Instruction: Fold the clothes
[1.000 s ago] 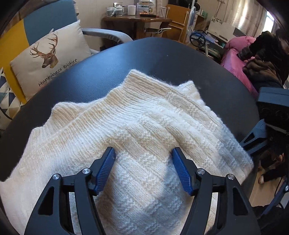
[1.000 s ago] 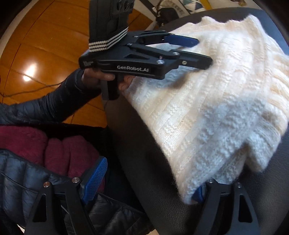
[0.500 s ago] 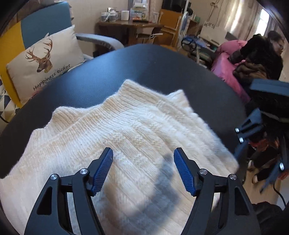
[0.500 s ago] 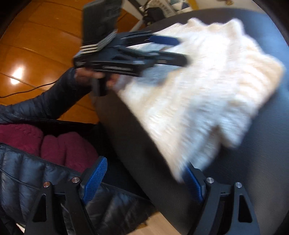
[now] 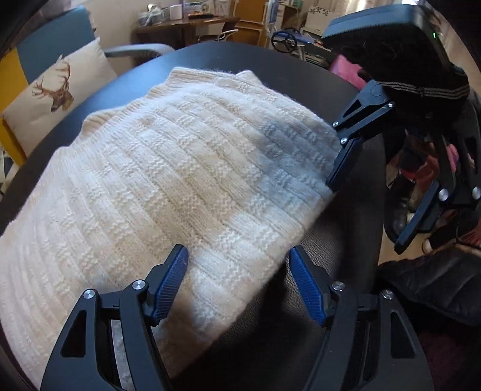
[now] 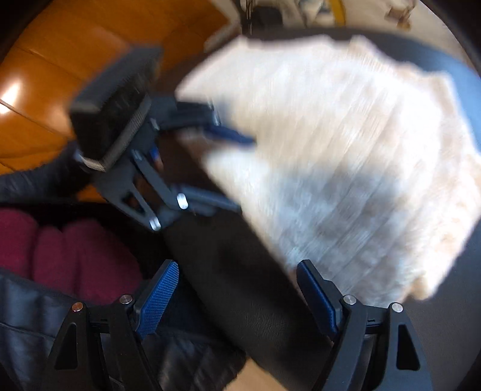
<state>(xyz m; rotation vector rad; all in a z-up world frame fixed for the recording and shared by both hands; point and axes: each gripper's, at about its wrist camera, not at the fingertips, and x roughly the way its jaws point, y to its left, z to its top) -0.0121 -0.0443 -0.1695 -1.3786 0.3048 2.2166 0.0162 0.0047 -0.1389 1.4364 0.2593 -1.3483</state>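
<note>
The sweater [image 5: 168,186] is a cream knit with a blocky ribbed pattern, folded into a thick, roughly rectangular bundle that lies on a round black table [image 5: 300,78]. Its near corner hangs slightly past the fold and sits between the blue pads of the left gripper [image 5: 239,282], whose jaws are spread wide; the left pad lies against the wool, the right pad stands over bare table, and nothing is pinched. The right gripper [image 6: 237,293] also has its jaws spread, over the dark table edge, with the sweater's hem just beside its right finger and not clamped.

The left wrist view is sharp: it shows the knit texture, a shadow falling across the sweater's right part, the right gripper coming in from the right with one finger at the sweater's edge, and the room behind, with a deer-print cushion [image 5: 60,99] on a chair and a wooden desk [image 5: 186,25] with cups. The right wrist view is smeared by blur; only there can one see the orange wooden floor [image 6: 75,54], a dark red garment [image 6: 75,255] and a black padded jacket [image 6: 30,324] below the table edge.

One sweater, one table, two grippers, one cushion.
</note>
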